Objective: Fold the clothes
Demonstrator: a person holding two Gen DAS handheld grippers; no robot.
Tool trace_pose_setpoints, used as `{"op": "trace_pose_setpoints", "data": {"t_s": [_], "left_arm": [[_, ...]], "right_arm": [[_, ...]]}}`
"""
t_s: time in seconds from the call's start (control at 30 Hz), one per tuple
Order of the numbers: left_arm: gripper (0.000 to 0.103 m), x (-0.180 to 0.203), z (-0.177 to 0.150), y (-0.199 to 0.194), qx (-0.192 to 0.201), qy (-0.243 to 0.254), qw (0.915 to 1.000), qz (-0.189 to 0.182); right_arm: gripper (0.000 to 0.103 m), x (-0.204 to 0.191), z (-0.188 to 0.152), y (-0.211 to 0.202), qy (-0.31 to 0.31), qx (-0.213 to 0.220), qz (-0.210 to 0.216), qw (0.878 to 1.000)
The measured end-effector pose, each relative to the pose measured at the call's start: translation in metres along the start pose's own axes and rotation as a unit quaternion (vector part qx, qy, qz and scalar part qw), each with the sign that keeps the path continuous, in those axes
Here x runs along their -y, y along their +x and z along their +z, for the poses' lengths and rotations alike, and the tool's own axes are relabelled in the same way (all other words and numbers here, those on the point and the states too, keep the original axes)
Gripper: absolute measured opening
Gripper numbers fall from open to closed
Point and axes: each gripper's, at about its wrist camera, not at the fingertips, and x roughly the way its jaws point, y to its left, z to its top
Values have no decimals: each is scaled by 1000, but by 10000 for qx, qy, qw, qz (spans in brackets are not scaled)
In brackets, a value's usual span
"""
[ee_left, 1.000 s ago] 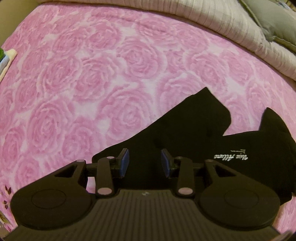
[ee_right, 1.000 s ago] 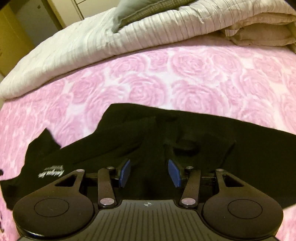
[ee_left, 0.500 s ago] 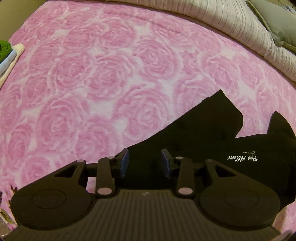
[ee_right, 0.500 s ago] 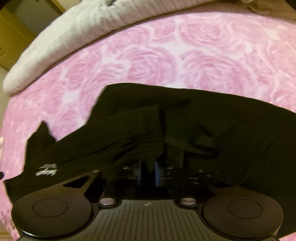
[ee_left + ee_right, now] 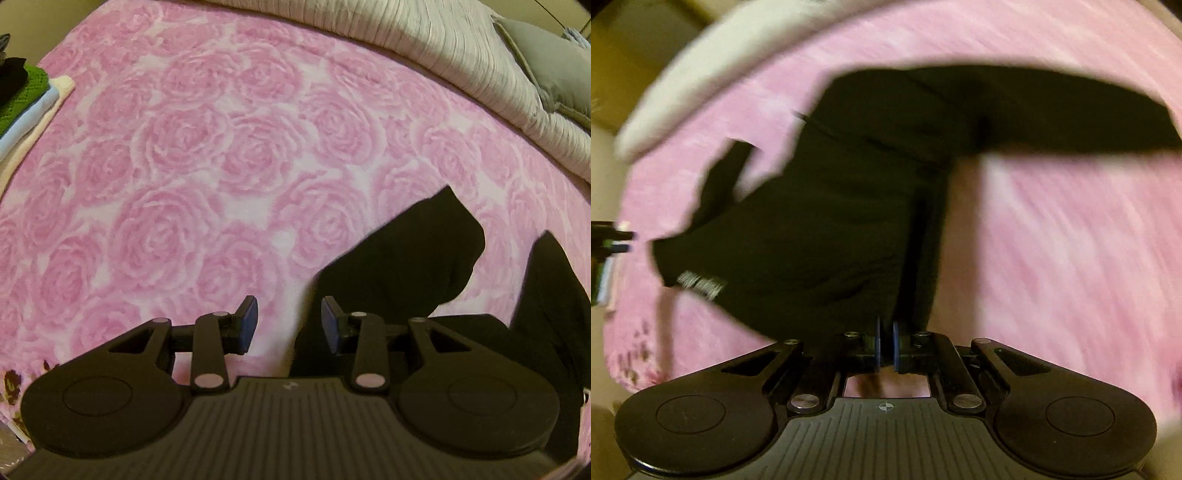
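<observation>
A black garment [image 5: 402, 254] with a small white logo lies on the pink rose-patterned bedspread [image 5: 221, 155]. My left gripper [image 5: 289, 321] is open and empty, just left of the garment's edge. In the right wrist view my right gripper [image 5: 885, 345] is shut on a fold of the black garment [image 5: 827, 221] and lifts it off the bed. The white logo [image 5: 701, 286] shows at the lower left of the cloth. That view is blurred by motion.
A stack of folded clothes [image 5: 22, 99], green, blue and white, sits at the bed's left edge. A grey ribbed blanket [image 5: 424, 40] and a grey pillow [image 5: 554, 70] lie along the far side. The pink bedspread [image 5: 1071, 258] shows under the lifted cloth.
My right gripper closed on the black garment and pulled it up and over. My left gripper shifted left, off the cloth, and stayed open.
</observation>
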Motion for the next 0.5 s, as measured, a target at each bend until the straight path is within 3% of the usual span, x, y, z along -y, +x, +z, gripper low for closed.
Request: {"op": "trace_pose_setpoints", "data": {"t_s": [0.1,0.37,0.5], "left_arm": [[33,8,3,11,-122,220,9996,-154],[43,59,33,73,-400,981,9931,-495],[43,81,51,115,-664,1210,9886,-608]], "right_arm": [[5,9,-27,12,428,-159,-273,9986],[5,9,-44,21,911,109,-514,9945],[5,12,-47,21,1169,223,-556,9913]]}}
